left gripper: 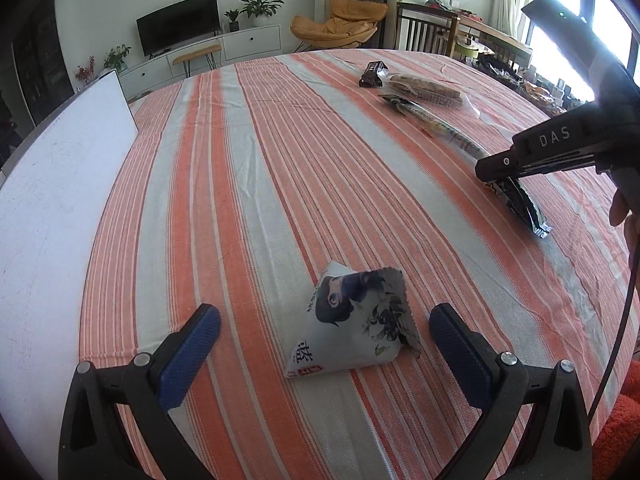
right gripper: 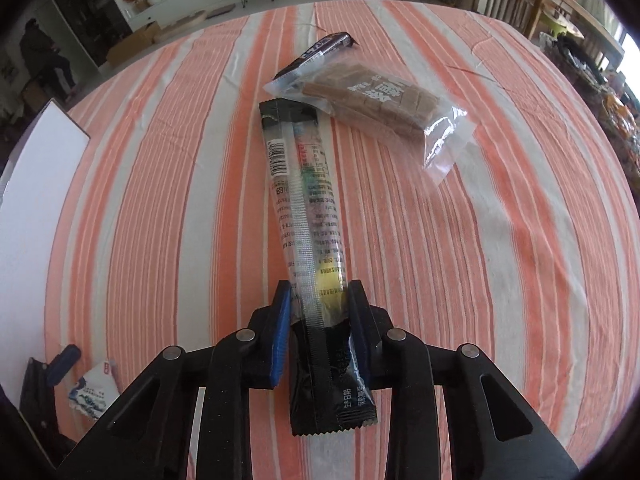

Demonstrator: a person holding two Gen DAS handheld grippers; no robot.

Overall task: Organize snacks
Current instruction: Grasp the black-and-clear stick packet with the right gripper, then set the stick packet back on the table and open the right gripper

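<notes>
My left gripper point(left gripper: 325, 332) is open, its blue pads on either side of a white triangular snack pouch point(left gripper: 352, 330) that lies on the striped tablecloth point(left gripper: 248, 184). My right gripper point(right gripper: 319, 308) is shut on a long black and clear stick snack packet point(right gripper: 304, 216), gripping it near its near end; it also shows in the left wrist view point(left gripper: 494, 170). Beyond it lie a clear bag of brown biscuits point(right gripper: 384, 104) and a dark snack bar point(right gripper: 320, 54). The white pouch point(right gripper: 94, 394) shows at the lower left of the right wrist view.
A white board point(left gripper: 60, 208) lies along the left edge of the table. Beyond the table stand a TV cabinet point(left gripper: 200, 52), an orange armchair point(left gripper: 340, 24) and a wooden table with clutter point(left gripper: 480, 36) at the right.
</notes>
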